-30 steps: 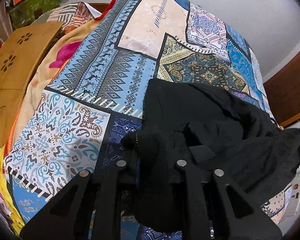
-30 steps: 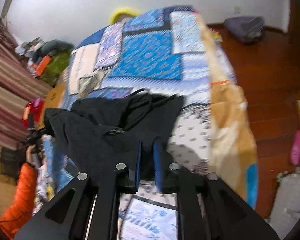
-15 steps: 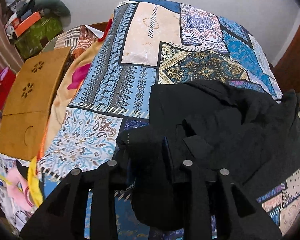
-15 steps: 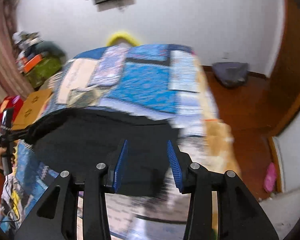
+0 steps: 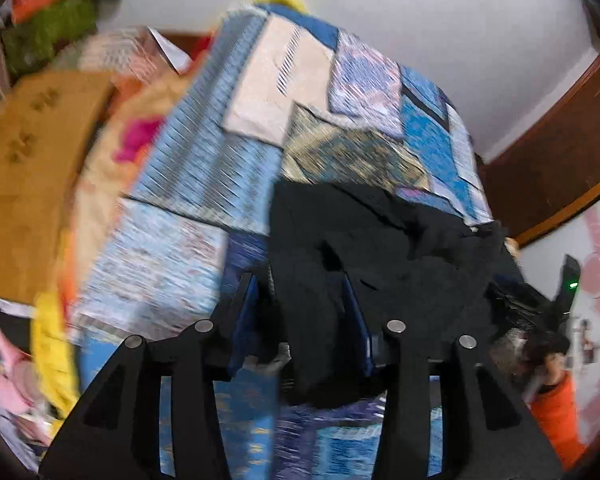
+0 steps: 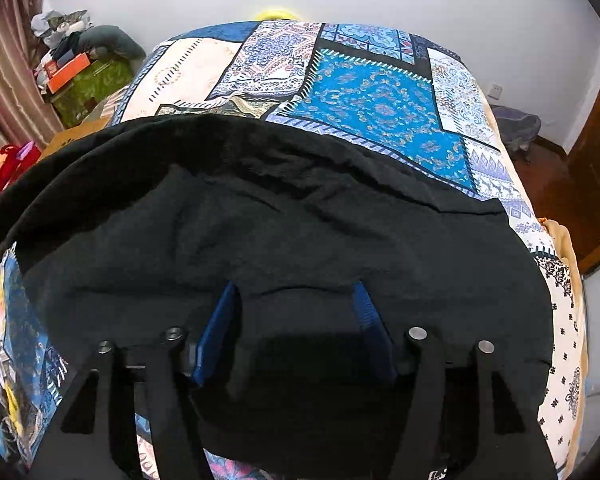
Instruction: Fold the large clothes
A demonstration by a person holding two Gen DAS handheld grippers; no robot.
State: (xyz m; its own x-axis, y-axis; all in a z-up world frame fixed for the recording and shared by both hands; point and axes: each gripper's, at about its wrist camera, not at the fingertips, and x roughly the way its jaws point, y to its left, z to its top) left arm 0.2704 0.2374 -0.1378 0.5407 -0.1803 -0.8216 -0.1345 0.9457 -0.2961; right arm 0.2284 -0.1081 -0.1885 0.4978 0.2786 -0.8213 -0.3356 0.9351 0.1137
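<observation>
A large black garment (image 5: 380, 248) lies on a bed with a blue patchwork cover (image 5: 204, 184). In the left wrist view my left gripper (image 5: 300, 280) stands open, its blue pads spread, with black cloth draped between them. In the right wrist view the garment (image 6: 284, 216) spreads wide over the cover (image 6: 372, 96). My right gripper (image 6: 296, 292) is open just above the cloth, its blue pads (image 6: 220, 320) wide apart. The left view is motion-blurred.
A wooden board (image 5: 32, 160) lies left of the bed. Clutter and a green box (image 6: 88, 84) stand at the far left by a curtain. A wooden door (image 6: 596, 152) and floor lie to the right. An orange sleeve (image 5: 556, 420) shows at right.
Both grippers have opened and let go of the black garment. The cloth has dropped and spread flat over the bed. The right gripper's jaws widened further.
</observation>
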